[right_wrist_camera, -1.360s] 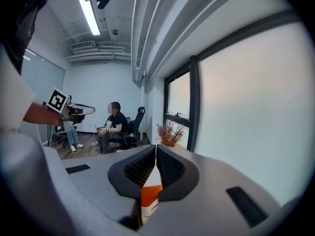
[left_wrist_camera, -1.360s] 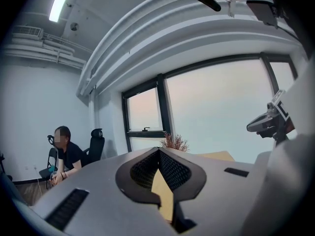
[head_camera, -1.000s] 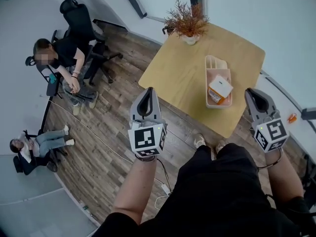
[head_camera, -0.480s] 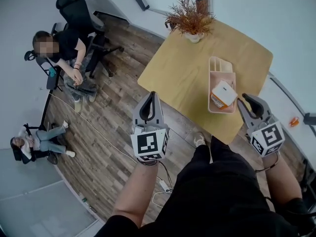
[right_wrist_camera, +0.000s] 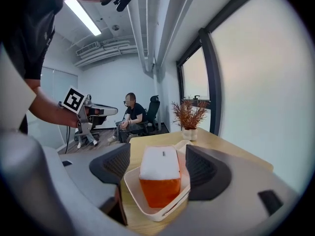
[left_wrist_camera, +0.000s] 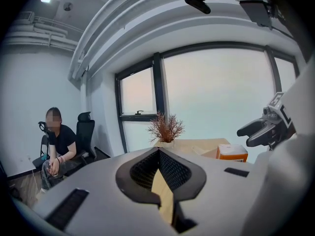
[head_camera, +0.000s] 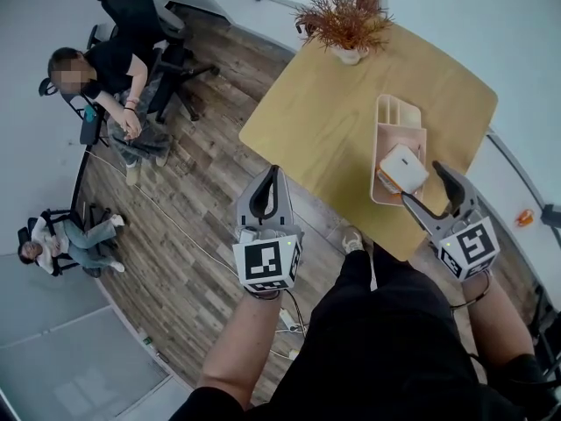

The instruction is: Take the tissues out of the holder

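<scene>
The tissue box (head_camera: 403, 167) was seen in the holder (head_camera: 396, 112) near the bench's (head_camera: 316, 121) 5 o'clock edge. The right tool (head_camera: 424, 183) was being opened around it, without contact. The left tool (head_camera: 267, 182) was held closed and empty.

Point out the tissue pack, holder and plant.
Orange-and-white tissue pack (head_camera: 403, 167), head view, top face.
Pale pink plastic holder (head_camera: 401, 137), head view, bare floor.
Rust-coloured dried potted plant (head_camera: 346, 20), head view, foliage.

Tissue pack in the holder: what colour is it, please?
Tissue pack: orange, white top; right gripper view.
</scene>
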### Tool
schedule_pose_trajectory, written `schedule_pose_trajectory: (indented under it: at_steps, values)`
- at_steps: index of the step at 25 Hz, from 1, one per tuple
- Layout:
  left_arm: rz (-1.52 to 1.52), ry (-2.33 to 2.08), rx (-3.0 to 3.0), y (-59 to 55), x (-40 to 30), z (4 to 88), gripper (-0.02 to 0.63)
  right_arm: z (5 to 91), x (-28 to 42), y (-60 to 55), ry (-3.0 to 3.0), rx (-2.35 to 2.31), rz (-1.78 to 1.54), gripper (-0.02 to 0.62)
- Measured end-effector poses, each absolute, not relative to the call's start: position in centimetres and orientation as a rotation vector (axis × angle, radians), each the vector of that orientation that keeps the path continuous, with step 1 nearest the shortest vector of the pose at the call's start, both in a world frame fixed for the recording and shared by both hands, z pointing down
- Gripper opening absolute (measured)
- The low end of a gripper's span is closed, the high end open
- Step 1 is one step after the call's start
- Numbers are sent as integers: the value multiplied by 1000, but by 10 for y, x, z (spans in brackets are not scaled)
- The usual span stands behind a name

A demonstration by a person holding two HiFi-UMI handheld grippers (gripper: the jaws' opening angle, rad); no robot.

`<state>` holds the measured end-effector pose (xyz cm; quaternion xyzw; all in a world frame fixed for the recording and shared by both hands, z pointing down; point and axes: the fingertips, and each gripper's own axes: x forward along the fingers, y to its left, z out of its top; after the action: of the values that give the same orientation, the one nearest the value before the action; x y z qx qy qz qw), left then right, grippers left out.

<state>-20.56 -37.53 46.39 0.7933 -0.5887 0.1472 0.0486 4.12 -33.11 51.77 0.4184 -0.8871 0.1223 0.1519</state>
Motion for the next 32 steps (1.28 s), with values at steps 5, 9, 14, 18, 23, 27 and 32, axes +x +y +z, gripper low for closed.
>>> schedule_pose_trajectory:
  at_steps: [5,9,14,18,23,27,32]
  values:
    - [472,-1780,2410,-377,-202,474,5,527,36,-337,-2572,1190,328,454]
    - [492,-1774,2402,-375,-201,483,5,546,34,-341,-2537,1185,353,457]
    - [533,-1769,2380,-372,-207,495,5,561,36,-348,-2479,1219,309,456]
    - [561,-1769,2355,-371,-213,505,5,578,36,-349,-2433,1190,317,456]
    - [585,-1758,2349,-372,-214,511,5,585,27,-353,-2440,1134,316,454]
    - [592,-1759,2329,-373,-218,515,5,596,24,-355,-2409,1122,362,453]
    - [594,-1767,2322,-374,-221,518,5,603,23,-357,-2387,1119,387,426]
